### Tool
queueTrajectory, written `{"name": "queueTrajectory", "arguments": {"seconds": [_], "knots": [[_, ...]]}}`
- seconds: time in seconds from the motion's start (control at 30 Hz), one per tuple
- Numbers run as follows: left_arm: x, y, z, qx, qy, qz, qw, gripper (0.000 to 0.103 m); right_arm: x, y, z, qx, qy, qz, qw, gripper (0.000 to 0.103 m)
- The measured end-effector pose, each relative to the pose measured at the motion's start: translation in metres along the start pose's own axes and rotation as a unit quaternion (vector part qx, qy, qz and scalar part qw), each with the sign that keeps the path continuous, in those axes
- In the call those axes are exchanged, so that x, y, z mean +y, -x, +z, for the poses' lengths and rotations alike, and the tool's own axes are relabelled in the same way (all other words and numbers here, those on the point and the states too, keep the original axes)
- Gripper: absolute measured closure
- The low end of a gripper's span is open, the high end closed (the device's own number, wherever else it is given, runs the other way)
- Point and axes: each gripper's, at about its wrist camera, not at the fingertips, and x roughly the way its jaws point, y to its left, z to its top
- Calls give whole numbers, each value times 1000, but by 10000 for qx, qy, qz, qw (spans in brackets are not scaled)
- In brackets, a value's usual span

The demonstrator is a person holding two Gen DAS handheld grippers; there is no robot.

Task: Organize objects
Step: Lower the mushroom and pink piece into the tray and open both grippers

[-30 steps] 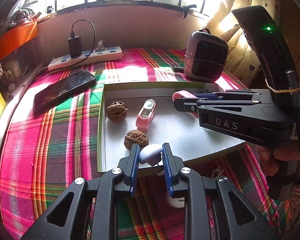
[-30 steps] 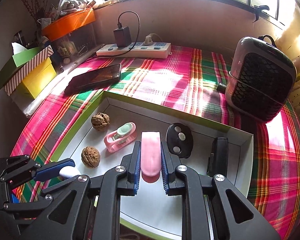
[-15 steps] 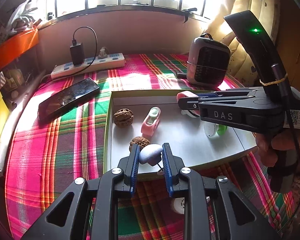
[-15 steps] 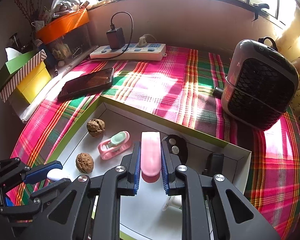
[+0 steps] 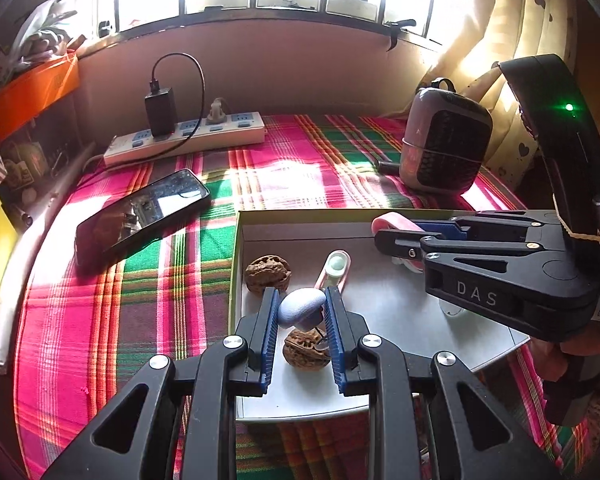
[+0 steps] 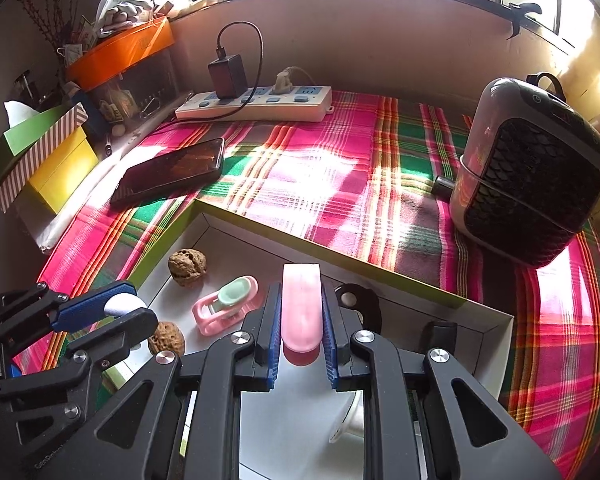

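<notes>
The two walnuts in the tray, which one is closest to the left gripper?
The nearer walnut, showing just below the left gripper between its jaws. The other walnut lies farther back by the tray wall.

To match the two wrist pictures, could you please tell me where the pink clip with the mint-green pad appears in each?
Left wrist: pink clip at centre, just beyond the left gripper's fingers.
Right wrist: pink clip lower left of centre, in the tray.
Shared landmark: the far walnut beside it.

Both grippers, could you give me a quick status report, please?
Left gripper shut on pale blue piece, over tray. Right gripper shut on pink bar. Walnut underneath left.
</notes>
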Motion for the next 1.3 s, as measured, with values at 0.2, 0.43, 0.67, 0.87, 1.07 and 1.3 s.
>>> {"name": "queueTrajectory", "arguments": {"seconds": [0.2,0.43,0.67,0.87,1.07,1.3], "knots": [[8,-13,4,78,99,46,9999,82,3,-7,2,27,17,43,10000,85],[9,-27,4,268,140,11,9995,82,8,-18,0,165,75,71,9998,85],[6,-32,3,291,21,43,9996,82,11,-22,-1,198,95,65,9997,85],[3,-34,2,313,-27,36,9995,82,13,-23,-2,209,113,58,9997,84],[3,-34,1,307,-48,49,9995,81,14,-24,-3,208,131,35,9997,84],[2,-34,2,315,-55,54,9995,81,13,-25,-4,214,117,-18,9997,84]]}}
